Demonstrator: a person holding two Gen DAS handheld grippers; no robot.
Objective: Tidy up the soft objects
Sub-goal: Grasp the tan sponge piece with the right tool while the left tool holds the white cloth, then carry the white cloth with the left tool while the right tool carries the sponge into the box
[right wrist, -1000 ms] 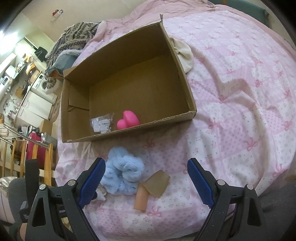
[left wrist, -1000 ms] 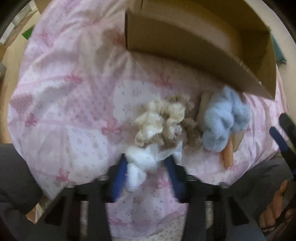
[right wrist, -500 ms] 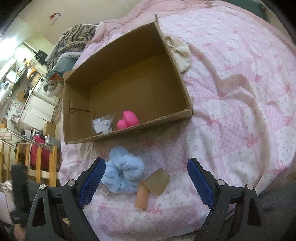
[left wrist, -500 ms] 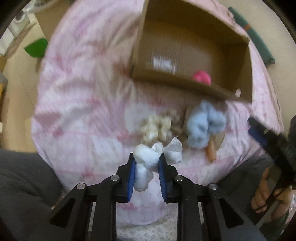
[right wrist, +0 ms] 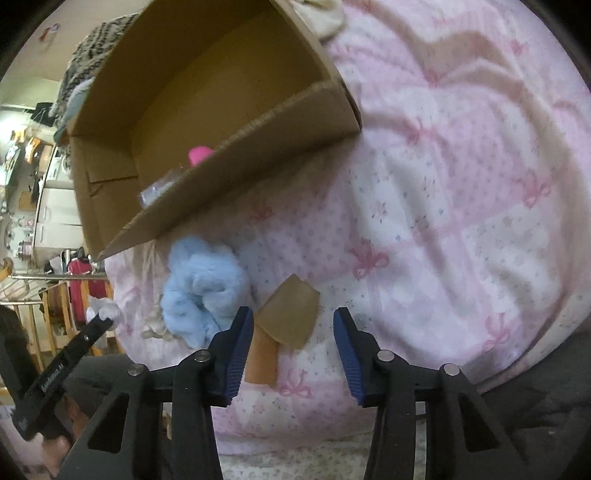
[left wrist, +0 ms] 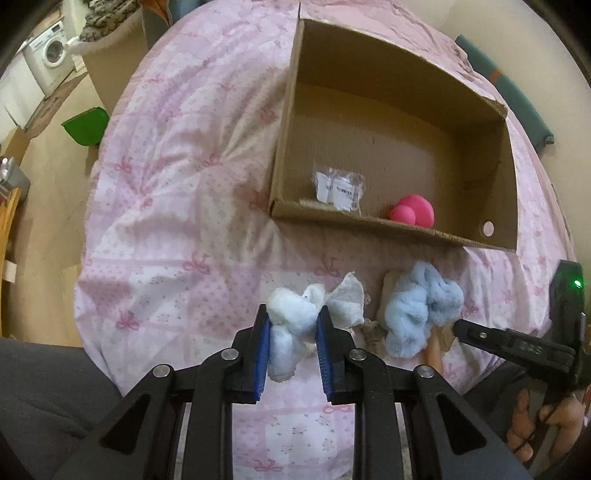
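Observation:
My left gripper (left wrist: 291, 321) is shut on a white fluffy sock (left wrist: 290, 328) and holds it above the pink bedspread, in front of the open cardboard box (left wrist: 369, 221). A light blue fluffy sock (left wrist: 417, 314) lies on the bed to its right; it also shows in the right wrist view (right wrist: 199, 288). My right gripper (right wrist: 293, 332) is open and low over a tan sock (right wrist: 290, 317) beside the blue one. A beige curly sock (left wrist: 371, 328) peeks out behind the white one. The box holds a pink toy (left wrist: 413, 212) and a clear plastic packet (left wrist: 340, 188).
The pink bedspread (left wrist: 166, 221) covers the bed, which drops off at the left to a wooden floor with a green dustpan (left wrist: 86, 125). A cream cloth (right wrist: 321, 14) lies behind the box. Dark trousers fill the lower corners.
My left gripper shut on the white sock and lifted it off the bed toward the box. My right gripper dropped lower and narrowed over the tan sock.

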